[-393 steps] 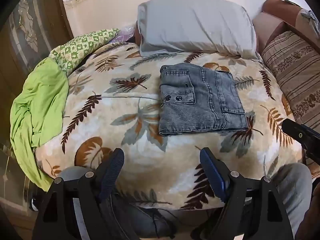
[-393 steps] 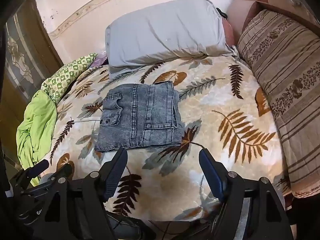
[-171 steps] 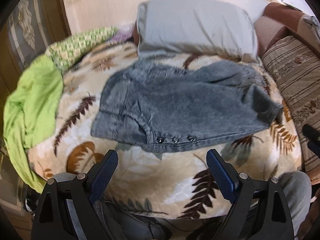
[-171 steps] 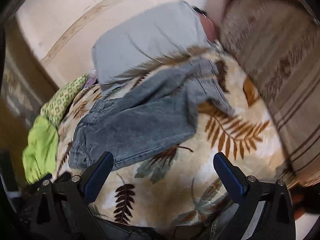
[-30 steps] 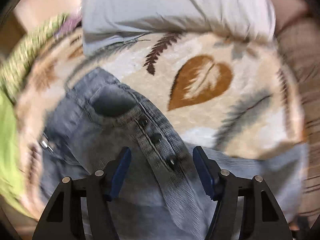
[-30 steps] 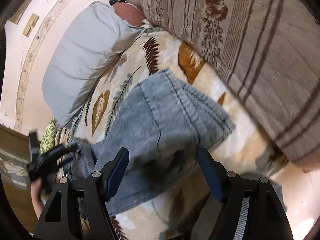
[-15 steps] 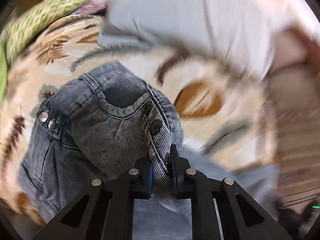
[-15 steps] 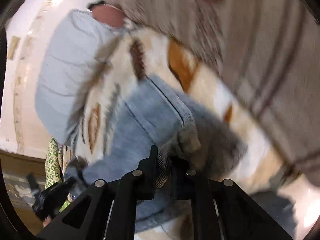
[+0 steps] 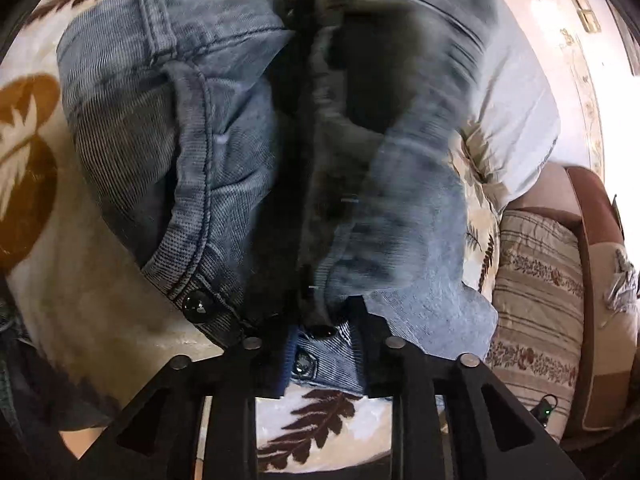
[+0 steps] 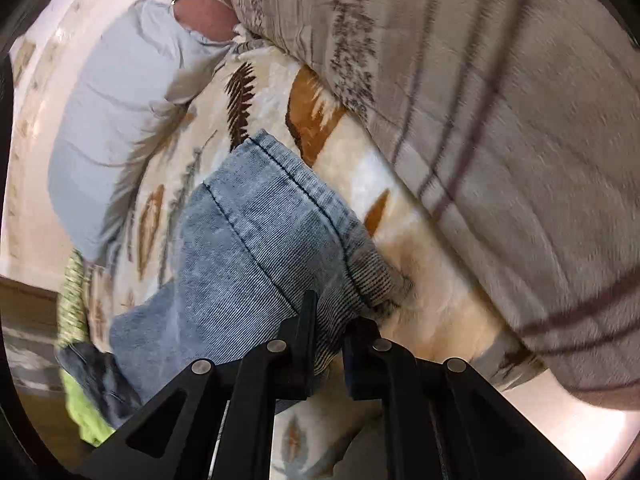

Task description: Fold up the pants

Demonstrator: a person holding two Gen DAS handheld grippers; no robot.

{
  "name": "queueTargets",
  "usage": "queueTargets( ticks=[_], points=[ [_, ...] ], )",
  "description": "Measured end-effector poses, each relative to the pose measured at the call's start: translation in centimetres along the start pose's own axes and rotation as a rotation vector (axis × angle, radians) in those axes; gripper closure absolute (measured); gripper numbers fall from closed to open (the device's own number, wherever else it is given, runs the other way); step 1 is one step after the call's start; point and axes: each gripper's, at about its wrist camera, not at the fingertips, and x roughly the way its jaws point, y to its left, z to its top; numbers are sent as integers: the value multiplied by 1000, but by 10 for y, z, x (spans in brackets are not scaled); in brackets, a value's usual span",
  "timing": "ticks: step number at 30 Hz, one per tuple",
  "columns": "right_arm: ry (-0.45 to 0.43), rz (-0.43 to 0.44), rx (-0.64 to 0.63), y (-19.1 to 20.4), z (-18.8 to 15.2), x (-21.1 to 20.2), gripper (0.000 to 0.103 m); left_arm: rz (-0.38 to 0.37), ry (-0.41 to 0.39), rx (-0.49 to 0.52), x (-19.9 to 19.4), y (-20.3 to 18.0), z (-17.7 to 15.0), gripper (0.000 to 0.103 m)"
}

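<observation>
So on the left we've got the left gripper clamped on the buttoned waistband of the pants. Its jaws have just eased a little wider, but denim is bunched between them and they're gripping it. The pants hang bunched up in front of that camera, waistband end at the claw, the rest running away up the view toward the grey pillow. Over the leaf-print blanket.

Moving right, the right gripper is pinched on the hem end of one leg; those jaws also just opened a touch, fabric between them. From there the leg stretches away to the lower left across the blanket, so the long axis runs from one claw to the other. The striped cushion sits close on the right.

Compared with a second ago, both claws were wide apart over flat-lying denim; now both have fabric in them and the waist end is lifted and crumpled.
</observation>
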Motion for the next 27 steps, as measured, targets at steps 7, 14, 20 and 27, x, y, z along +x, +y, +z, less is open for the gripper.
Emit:
queueTargets(
  ticks=[7, 14, 20, 27],
  points=[
    [-38, -23, -27, 12, -6, -18, 59, 44, -31, 104, -9, -40, 10, 56],
    [-234, 219, -408, 111, -67, -95, 24, 46, -156, 126, -59, -57, 8, 45],
    [30, 449, -745, 222, -137, -38, 24, 107, -181, 197, -68, -89, 41, 26],
    [145, 472, -935, 298, -199, 21, 24, 134, -86, 228, -56, -94, 84, 30]
  ],
)
